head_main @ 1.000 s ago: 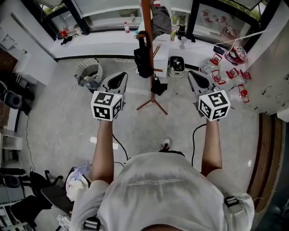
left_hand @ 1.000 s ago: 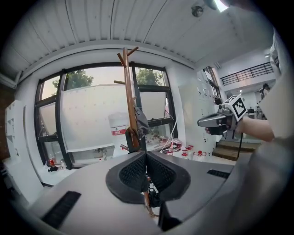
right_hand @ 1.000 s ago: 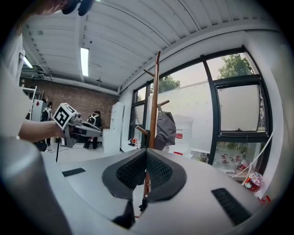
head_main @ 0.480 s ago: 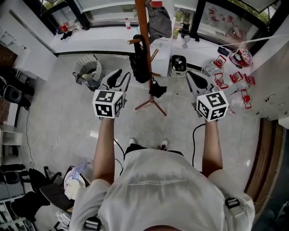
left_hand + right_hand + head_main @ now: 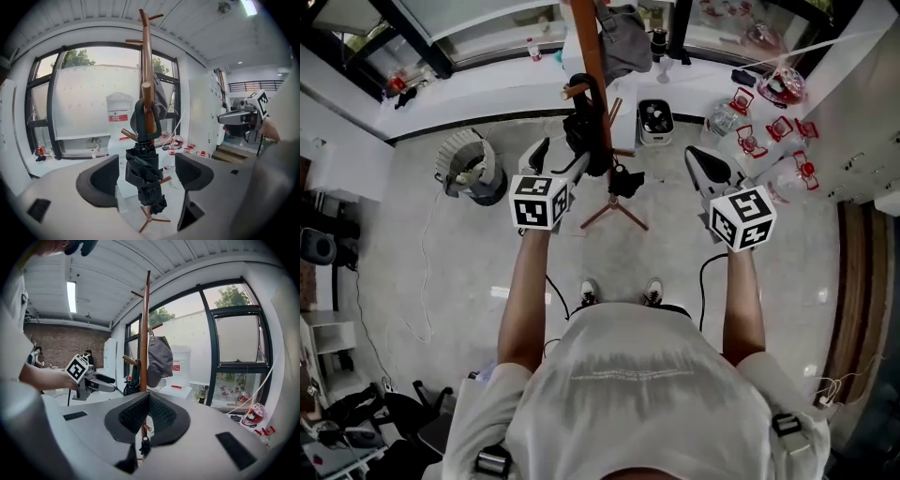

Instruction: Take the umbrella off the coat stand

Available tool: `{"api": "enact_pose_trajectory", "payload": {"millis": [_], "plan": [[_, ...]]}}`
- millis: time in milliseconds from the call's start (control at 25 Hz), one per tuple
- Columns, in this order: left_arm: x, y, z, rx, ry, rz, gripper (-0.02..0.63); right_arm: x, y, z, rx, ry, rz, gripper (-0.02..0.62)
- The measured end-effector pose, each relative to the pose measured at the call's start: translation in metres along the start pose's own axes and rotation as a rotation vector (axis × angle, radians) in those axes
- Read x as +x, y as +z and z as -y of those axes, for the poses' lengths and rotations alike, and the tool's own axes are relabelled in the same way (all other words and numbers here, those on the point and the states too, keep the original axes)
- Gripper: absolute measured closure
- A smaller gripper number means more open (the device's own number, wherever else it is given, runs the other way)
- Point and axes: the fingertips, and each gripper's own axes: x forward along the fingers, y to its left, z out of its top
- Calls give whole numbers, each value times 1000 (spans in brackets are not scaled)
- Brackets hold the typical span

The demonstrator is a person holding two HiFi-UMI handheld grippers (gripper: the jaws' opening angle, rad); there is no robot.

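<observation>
Windowed room | left claw (image 5: 562, 157) opening, umbrella (image 5: 142, 171) between, untouched | right claw (image 5: 147, 397) closed

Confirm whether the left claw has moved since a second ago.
Yes. The left claw has closed in rightward on the coat stand, its tips now at the umbrella; its jaws are opening, the umbrella between them, ungripped.

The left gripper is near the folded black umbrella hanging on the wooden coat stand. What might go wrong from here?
The folded black umbrella hangs by its curved handle over a peg; pulled sideways rather than lifted, it may snag and tip the wooden coat stand.
The left gripper's jaws are opening, umbrella in line between them; they may pinch only loose fabric and slip.
The grey bag higher up may shake off.
</observation>
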Motion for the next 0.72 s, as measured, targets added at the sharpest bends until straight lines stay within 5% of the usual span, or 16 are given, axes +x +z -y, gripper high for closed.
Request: {"api": "enact_pose_trajectory", "payload": {"millis": [400,720], "plan": [[64,-35,-2,-69,-145,-77,169,5,-22,-14,71,-75,-67,572],[108,-59,-2,-81,-162,-127,163,6,-39,-2,78,-149,-128,572]]}}
